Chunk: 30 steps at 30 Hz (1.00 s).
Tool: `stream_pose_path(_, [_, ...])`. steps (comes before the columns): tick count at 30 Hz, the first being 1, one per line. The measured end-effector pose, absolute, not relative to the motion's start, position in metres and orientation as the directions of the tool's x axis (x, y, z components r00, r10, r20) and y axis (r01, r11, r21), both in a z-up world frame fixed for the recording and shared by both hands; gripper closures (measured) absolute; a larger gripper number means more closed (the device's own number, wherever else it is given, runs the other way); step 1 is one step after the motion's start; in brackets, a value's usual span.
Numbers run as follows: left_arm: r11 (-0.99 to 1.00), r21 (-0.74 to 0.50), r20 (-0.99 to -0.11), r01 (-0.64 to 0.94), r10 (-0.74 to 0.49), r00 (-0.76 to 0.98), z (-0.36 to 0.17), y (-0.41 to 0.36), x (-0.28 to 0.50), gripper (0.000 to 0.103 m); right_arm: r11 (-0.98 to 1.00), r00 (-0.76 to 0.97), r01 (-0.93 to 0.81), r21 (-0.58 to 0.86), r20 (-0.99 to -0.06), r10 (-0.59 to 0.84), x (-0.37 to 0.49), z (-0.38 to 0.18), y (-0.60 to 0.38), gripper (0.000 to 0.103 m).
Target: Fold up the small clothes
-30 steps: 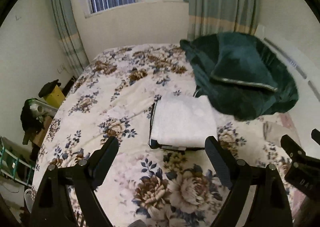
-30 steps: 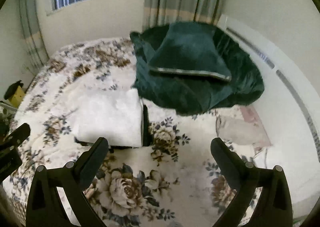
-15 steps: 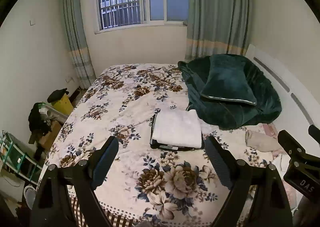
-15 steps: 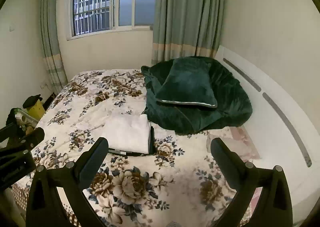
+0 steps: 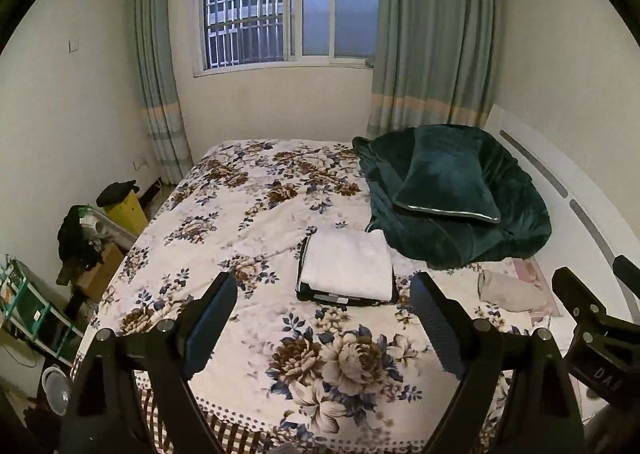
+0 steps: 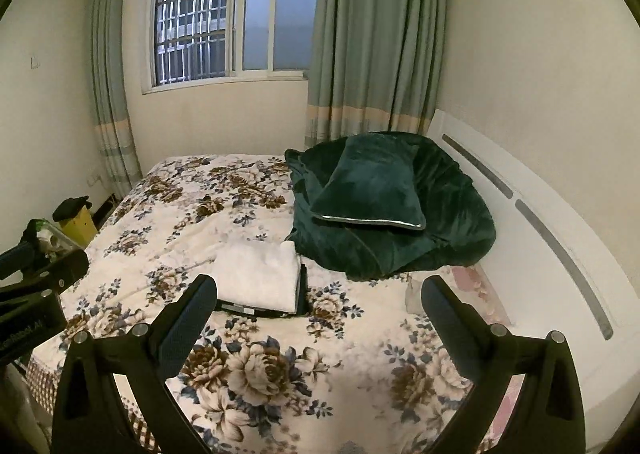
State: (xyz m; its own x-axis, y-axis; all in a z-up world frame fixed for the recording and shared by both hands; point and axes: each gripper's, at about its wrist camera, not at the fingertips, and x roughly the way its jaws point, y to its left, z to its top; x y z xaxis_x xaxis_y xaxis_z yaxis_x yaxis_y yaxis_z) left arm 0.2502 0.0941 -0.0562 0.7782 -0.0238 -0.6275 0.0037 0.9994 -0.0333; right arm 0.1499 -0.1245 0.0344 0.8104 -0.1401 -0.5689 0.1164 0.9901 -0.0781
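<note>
A folded white cloth (image 5: 347, 264) lies on top of a folded black garment (image 5: 344, 297) in the middle of the floral bedspread (image 5: 248, 222). The stack also shows in the right wrist view, white cloth (image 6: 260, 274) over black garment (image 6: 264, 310). My left gripper (image 5: 324, 318) is open and empty, held back over the near edge of the bed. My right gripper (image 6: 316, 318) is open and empty, also back from the stack. A small beige cloth (image 5: 508, 292) lies crumpled at the right of the bed.
A dark green blanket with a pillow (image 5: 448, 190) is heaped at the bed's far right by the white headboard (image 5: 560, 190). A yellow bin (image 5: 124, 206) and clutter (image 5: 80, 238) stand on the floor at left. Window and curtains are behind.
Both grippers have pulled back and up from the stack, so the whole bed and window now show. The stack has not moved. Both stay open.
</note>
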Motion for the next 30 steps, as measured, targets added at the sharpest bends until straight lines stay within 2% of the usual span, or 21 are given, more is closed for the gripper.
stream_pose_path(1, [0.999,-0.032,-0.626,0.005,-0.024,0.779,-0.057,0.094,0.251,0.0,0.991,0.812,0.113,-0.077,-0.568,-0.136,0.148,0.035,-0.125,0.0])
stream_pose_path(30, [1.0,-0.014,-0.617,-0.025,0.011,0.787,-0.052,0.09,0.237,0.0,0.995,0.808,0.074,-0.064,-0.581,-0.097,0.155,0.035,-0.132,0.0])
